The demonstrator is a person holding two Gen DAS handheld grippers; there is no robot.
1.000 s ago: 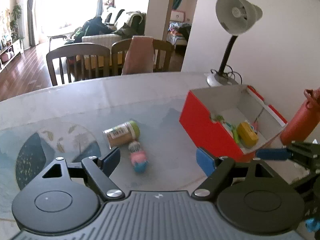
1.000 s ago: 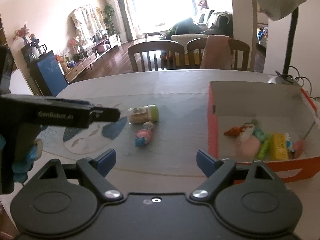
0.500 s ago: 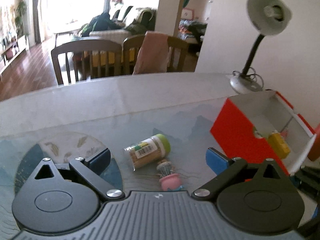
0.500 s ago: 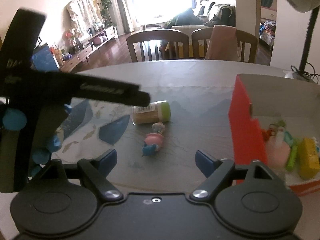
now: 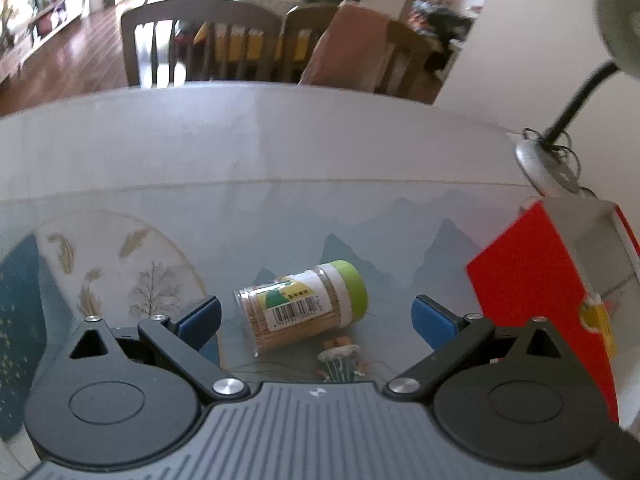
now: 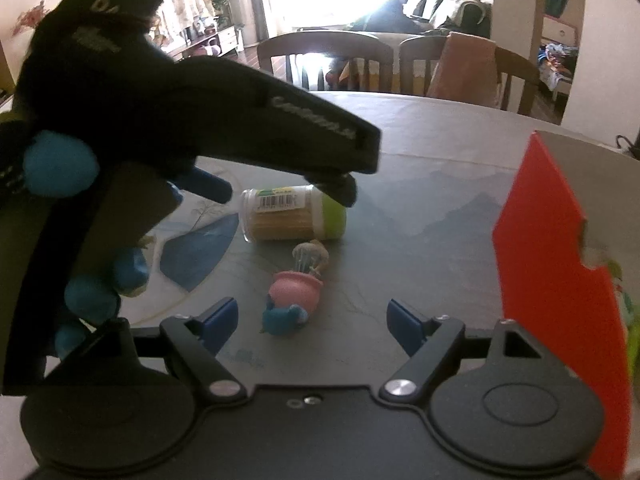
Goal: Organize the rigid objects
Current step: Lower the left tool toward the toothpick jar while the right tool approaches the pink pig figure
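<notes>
Right wrist view, nearest first: the right gripper [image 6: 310, 318], matt black with blue pads, has its fingers apart and just closing in, a toy [image 6: 294, 296] lying between them untouched; the toy is glossy plastic, a pink pot shape with a blue end toward the camera and a pale ribbed top, its detail too blurred to read; just beyond it a jar [image 6: 294, 216] lies on its side, clear and cylindrical, packed with pale sticks, green cap to the right, a barcode label on top whose print is too small to read; the left gripper [image 6: 288, 188] comes in from the left, dark and out of focus, with raised lettering that cannot be made out, one finger tip overlapping the jar's cap end; to the right a box [image 6: 552, 280] with a smooth red outer wall and a grey inside is cut off by the frame, its contents mostly hidden.

Left wrist view: the left gripper [image 5: 316, 316] has its fingers spread wide, the jar [image 5: 302, 306] between the pads and touching neither; only the toy's ribbed top [image 5: 340, 360] shows above the gripper body; the table [image 5: 280, 152] carries a smooth printed cover of mountains and leaves; at the far right stands a lamp [image 5: 548, 160], its shade cut off; wooden chairs [image 5: 200, 44] beyond are blurred.
</notes>
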